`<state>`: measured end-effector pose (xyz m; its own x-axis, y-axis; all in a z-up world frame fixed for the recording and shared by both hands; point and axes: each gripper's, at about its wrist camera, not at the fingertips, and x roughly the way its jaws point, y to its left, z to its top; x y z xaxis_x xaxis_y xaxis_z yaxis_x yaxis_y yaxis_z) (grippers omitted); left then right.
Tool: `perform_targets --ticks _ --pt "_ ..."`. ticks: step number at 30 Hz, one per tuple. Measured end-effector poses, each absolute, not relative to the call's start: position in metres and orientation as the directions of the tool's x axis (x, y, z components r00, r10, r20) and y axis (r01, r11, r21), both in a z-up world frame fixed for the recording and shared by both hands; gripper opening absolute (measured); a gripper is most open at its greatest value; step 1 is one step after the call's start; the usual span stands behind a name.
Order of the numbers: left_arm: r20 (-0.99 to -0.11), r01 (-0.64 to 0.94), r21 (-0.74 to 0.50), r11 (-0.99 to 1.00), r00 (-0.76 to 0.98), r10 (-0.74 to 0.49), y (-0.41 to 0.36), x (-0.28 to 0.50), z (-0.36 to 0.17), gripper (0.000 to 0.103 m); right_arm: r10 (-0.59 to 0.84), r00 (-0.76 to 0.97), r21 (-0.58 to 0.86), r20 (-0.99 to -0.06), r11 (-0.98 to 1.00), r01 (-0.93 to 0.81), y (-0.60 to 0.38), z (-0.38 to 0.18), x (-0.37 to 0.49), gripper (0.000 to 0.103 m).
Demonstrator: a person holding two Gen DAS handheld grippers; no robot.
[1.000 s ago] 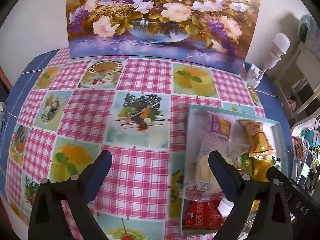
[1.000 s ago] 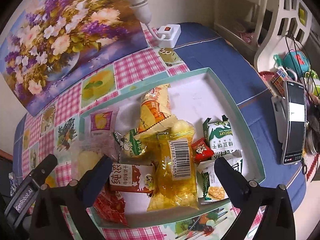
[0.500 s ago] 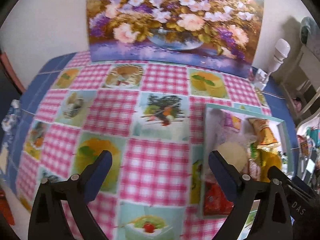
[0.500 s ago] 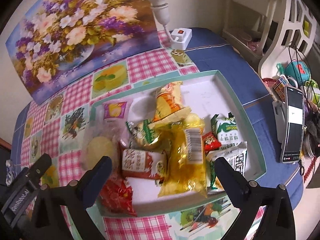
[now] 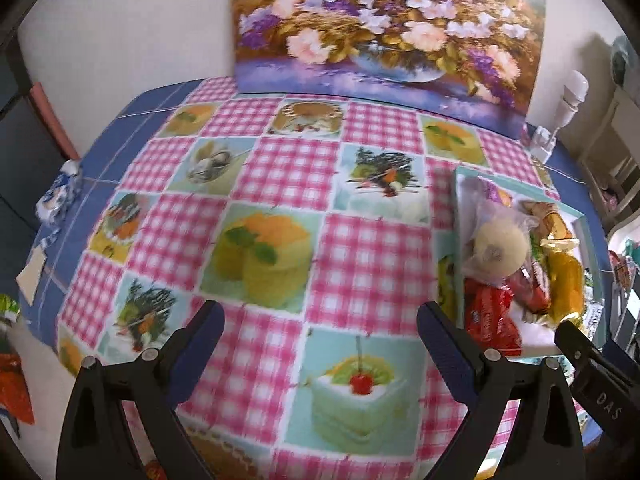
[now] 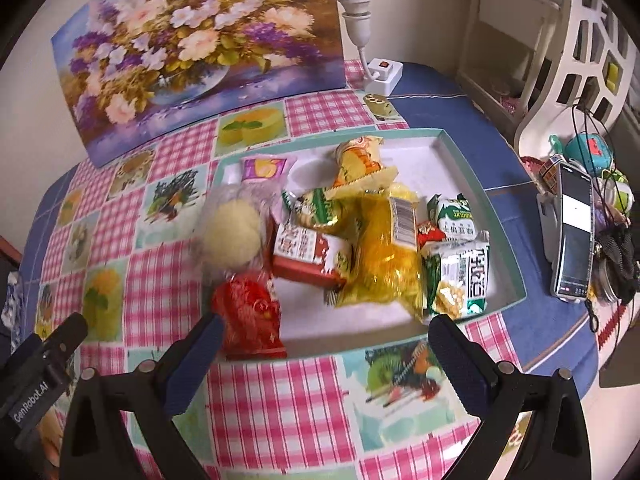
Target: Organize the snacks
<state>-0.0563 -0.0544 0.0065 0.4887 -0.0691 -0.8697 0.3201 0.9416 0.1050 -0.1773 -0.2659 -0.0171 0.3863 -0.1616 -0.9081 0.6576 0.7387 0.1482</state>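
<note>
Both hand-held grippers spread, empty – left (image 5: 320, 336) | right (image 6: 324, 344) – snacks (image 6: 384, 248) in tray (image 6: 500, 216)

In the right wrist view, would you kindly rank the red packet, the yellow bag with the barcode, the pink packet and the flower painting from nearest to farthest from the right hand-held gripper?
1. Red packet: by the tray's near left corner, beside the right hand-held gripper's left finger.
2. Yellow bag: tray centre.
3. Pink packet: far left corner.
4. Flower painting: against the wall.
</note>
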Motion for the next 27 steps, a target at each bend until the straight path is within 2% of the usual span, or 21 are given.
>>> perform_targets --ticks 15,27 --pt "-0.846 0.285 0.186 0.940 0.534 0.005 -0.032 -0.074 0.016 0.097 -0.186 0.407 0.129 -0.894 0.764 0.632 -0.249 -0.004 -0.182 0.103" --pt "-0.848 0.308 0.197 0.931 0.529 0.005 -0.036 -0.071 0.014 0.097 -0.162 0.395 0.140 -0.904 0.762 0.633 -0.251 -0.008 -0.179 0.103"
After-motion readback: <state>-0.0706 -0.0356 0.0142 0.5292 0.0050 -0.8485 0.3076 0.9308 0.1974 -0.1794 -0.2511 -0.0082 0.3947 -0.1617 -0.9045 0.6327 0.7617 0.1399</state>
